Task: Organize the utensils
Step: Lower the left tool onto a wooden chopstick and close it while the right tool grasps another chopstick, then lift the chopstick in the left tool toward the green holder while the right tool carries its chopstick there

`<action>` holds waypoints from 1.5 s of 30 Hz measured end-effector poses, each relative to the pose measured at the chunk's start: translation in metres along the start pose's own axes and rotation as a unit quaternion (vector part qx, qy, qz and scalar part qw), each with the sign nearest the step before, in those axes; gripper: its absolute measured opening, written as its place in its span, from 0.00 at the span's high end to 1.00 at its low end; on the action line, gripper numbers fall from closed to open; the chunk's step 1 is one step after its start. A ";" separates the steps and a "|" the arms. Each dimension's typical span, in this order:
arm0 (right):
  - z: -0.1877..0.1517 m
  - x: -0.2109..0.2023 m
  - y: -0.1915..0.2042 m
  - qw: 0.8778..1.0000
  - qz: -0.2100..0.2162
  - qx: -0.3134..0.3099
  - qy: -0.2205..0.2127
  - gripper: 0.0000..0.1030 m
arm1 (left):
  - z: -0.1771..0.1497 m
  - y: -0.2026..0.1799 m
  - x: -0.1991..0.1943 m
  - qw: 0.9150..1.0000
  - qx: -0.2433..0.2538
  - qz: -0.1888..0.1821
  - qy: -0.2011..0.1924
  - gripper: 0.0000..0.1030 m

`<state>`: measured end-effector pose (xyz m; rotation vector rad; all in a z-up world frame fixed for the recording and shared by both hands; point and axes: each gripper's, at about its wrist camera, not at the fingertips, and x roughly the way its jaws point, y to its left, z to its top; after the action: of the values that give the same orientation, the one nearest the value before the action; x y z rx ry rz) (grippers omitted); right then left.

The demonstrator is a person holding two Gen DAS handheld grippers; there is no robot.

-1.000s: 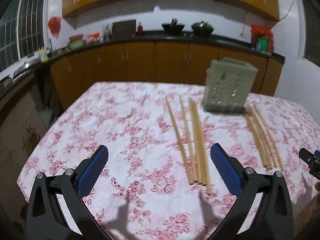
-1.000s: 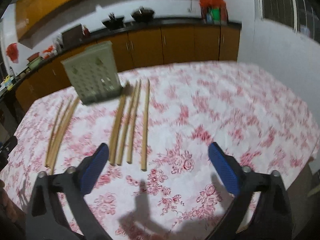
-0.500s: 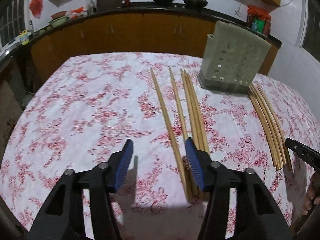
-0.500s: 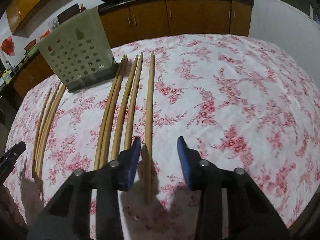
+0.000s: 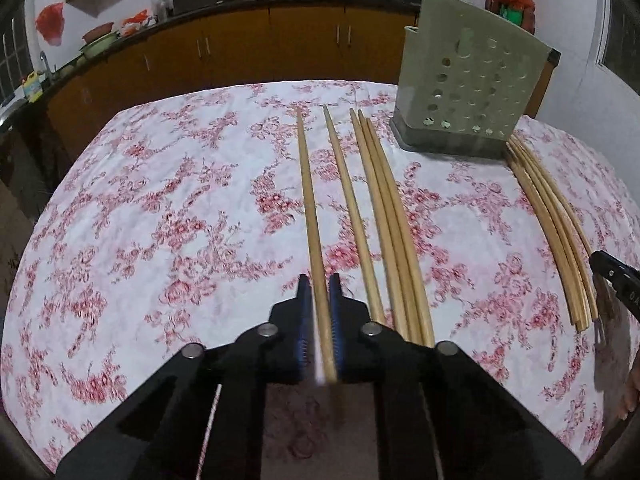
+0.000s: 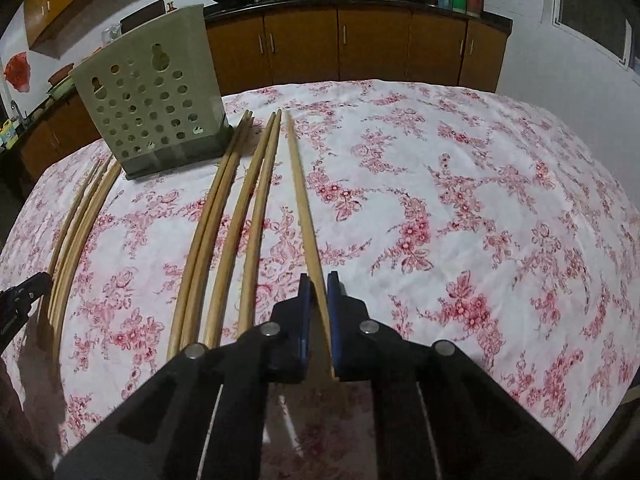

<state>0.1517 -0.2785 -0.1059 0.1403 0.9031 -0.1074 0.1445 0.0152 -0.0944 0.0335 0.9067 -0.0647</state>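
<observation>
Clamping: left tool (image 5: pixel 319 294), right tool (image 6: pixel 318 292) | one long pale chopstick (image 5: pixel 308 184) each

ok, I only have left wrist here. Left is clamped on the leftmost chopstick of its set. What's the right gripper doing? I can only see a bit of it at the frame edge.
Observer: The right gripper is shut on the rightmost chopstick of its set, near the close end.
Operator: how many in that set? Looks bunched from here.
Observer: Five: the held one, then four loose chopsticks in two pairs towards the holder.
Operator: held one touching its neighbours?
Observer: No, a strip of tablecloth shows between it and the nearest pair, narrowing at the far tips.
</observation>
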 end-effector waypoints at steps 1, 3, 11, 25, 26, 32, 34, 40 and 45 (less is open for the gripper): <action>0.002 0.002 0.000 1.000 0.001 0.000 0.000 0.92 | 0.003 0.003 0.001 1.000 -0.001 0.000 0.001 0.92; 0.007 0.006 -0.003 1.000 0.003 0.005 -0.001 0.92 | 0.008 0.008 0.006 1.000 -0.001 0.005 0.000 0.92; 0.020 0.019 -0.011 1.000 -0.004 0.015 -0.013 0.92 | 0.013 0.021 0.013 1.000 0.006 -0.001 -0.009 0.92; 0.013 -0.001 -0.012 0.999 0.001 0.001 -0.033 0.92 | 0.007 0.015 0.004 1.000 0.023 -0.007 -0.010 0.92; 0.017 -0.011 -0.014 0.999 0.001 0.003 -0.049 0.92 | 0.010 0.017 0.000 1.000 0.022 -0.006 -0.017 0.93; 0.044 -0.063 -0.026 0.991 0.008 0.017 -0.130 0.92 | 0.039 0.032 -0.042 0.996 -0.009 -0.017 -0.087 0.93; 0.053 -0.076 -0.029 0.988 0.011 0.022 -0.153 0.92 | 0.052 0.035 -0.056 0.993 -0.020 -0.020 -0.113 0.93; 0.078 -0.115 -0.036 0.976 0.018 0.034 -0.215 0.92 | 0.086 0.047 -0.095 0.983 -0.051 -0.034 -0.173 0.93; 0.088 -0.122 -0.038 0.973 0.017 0.036 -0.226 0.92 | 0.100 0.049 -0.104 0.980 -0.054 -0.026 -0.192 0.93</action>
<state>0.1389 -0.3267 0.0411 0.1896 0.4423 -0.1334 0.1630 0.0626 0.0490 -0.1011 0.5243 -0.0683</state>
